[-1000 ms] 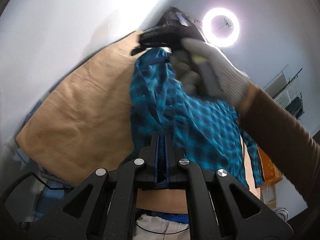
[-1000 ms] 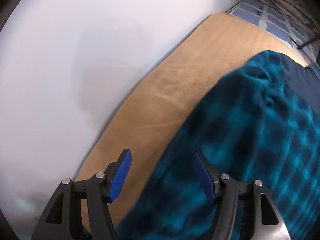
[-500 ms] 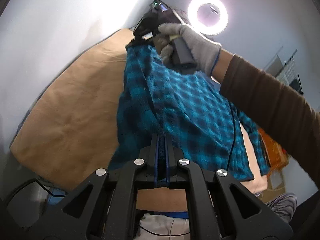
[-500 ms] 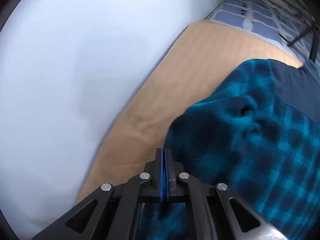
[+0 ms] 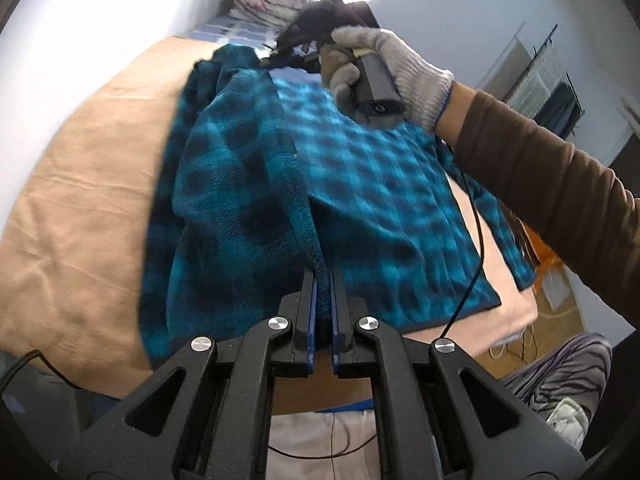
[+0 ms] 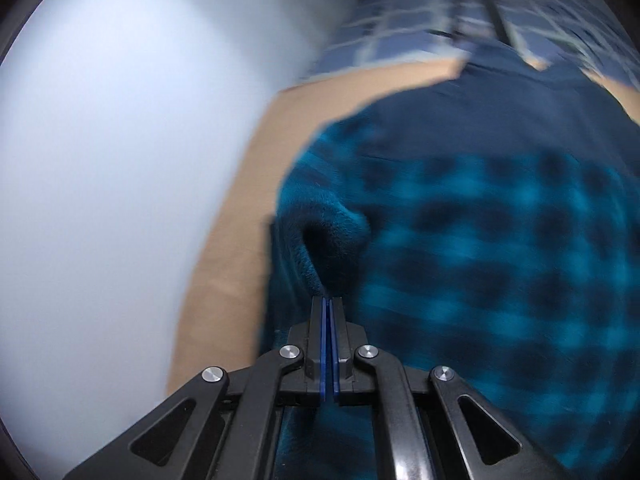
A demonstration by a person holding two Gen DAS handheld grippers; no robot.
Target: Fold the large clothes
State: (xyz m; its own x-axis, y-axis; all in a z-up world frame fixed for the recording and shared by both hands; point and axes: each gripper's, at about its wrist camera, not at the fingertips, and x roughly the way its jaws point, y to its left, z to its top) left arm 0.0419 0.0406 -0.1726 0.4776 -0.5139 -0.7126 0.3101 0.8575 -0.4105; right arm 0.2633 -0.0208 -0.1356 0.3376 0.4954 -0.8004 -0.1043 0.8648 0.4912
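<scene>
Tan cover point(image 5: 84, 208): spread over the surface beside the white wall point(image 6: 120, 160). Teal plaid garment point(image 5: 360, 184): lies on the tan cover, its near edge raised in a fold. Left gripper point(image 5: 323, 280): fingers closed on that fold. Right gripper point(image 6: 327, 304), held by a gloved hand point(image 5: 384, 68): fingers closed on the garment's far edge
</scene>
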